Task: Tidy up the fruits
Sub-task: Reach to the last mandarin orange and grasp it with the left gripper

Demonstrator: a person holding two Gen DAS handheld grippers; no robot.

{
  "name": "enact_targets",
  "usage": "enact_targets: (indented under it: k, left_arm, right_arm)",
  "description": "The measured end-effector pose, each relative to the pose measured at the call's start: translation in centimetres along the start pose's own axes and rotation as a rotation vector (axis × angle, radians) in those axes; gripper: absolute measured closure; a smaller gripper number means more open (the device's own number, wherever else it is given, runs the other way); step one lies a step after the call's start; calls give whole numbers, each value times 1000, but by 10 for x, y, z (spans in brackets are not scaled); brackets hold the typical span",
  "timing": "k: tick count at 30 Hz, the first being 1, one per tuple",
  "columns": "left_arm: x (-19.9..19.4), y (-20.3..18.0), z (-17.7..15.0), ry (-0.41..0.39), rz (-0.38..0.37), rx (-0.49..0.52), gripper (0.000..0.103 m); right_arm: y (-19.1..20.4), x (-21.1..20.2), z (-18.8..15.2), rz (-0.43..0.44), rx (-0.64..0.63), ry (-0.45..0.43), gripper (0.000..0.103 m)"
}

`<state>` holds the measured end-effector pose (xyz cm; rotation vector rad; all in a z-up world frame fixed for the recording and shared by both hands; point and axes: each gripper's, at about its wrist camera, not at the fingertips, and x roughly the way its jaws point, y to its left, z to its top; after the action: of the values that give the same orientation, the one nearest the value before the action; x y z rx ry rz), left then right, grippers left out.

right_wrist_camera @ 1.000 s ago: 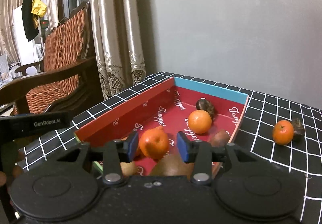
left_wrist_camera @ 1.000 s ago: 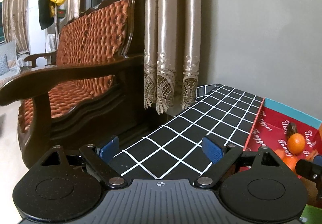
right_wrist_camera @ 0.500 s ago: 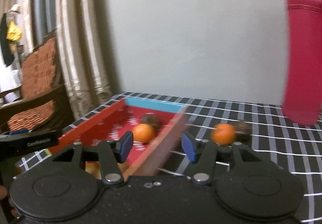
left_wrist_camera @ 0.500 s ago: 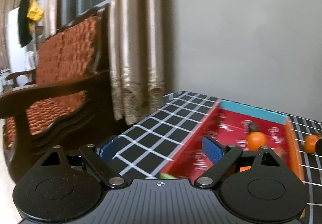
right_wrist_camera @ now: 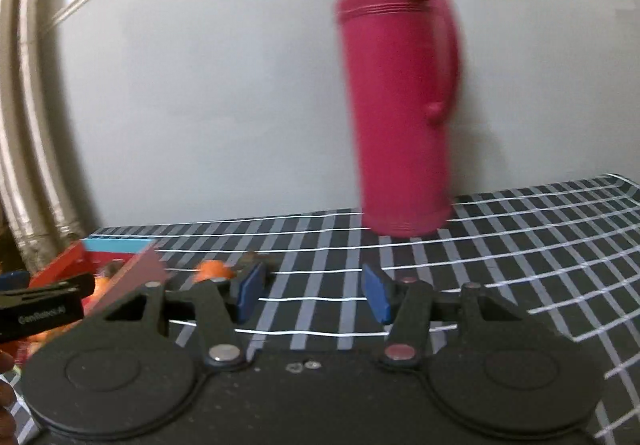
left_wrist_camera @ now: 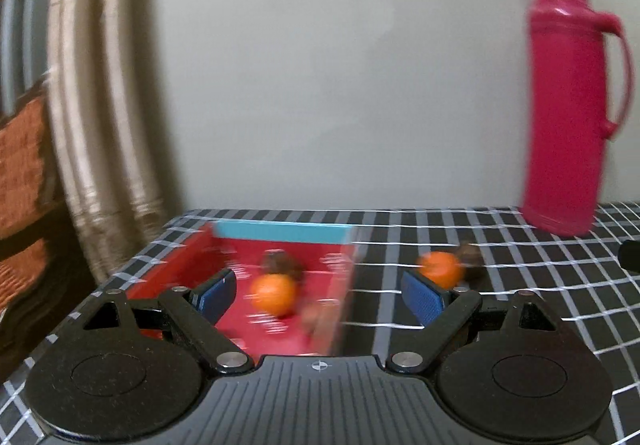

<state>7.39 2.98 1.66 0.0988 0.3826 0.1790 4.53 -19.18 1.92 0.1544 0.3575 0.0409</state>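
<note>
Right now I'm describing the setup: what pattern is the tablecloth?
Black with a white grid, clearest in the right wrist view: tablecloth.

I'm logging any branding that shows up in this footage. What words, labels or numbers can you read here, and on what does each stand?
"GenRobot.AI": white print on the black body of the left gripper, seen at the left edge of the right wrist view; smeared, so only just readable.
White lettering on the red floor of the tray: too blurred to read.
Red flask: no text visible.

checked table [right_wrist_camera: 520, 245] bears flask [right_wrist_camera: 400, 105], tray [left_wrist_camera: 288, 231], orange [left_wrist_camera: 438, 267].
</note>
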Motion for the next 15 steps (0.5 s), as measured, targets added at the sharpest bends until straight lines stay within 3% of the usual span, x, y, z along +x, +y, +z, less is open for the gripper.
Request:
enact_targets:
  k: [7, 15]
  left_arm:
    - [20, -59, 2, 13, -60, 76, 14]
    - [54, -85, 1, 58, -72, 89, 14]
  right_arm:
    - [-42, -2, -9, -57, 64, 12, 49]
    - [-53, -2, -14, -64, 78, 7, 49]
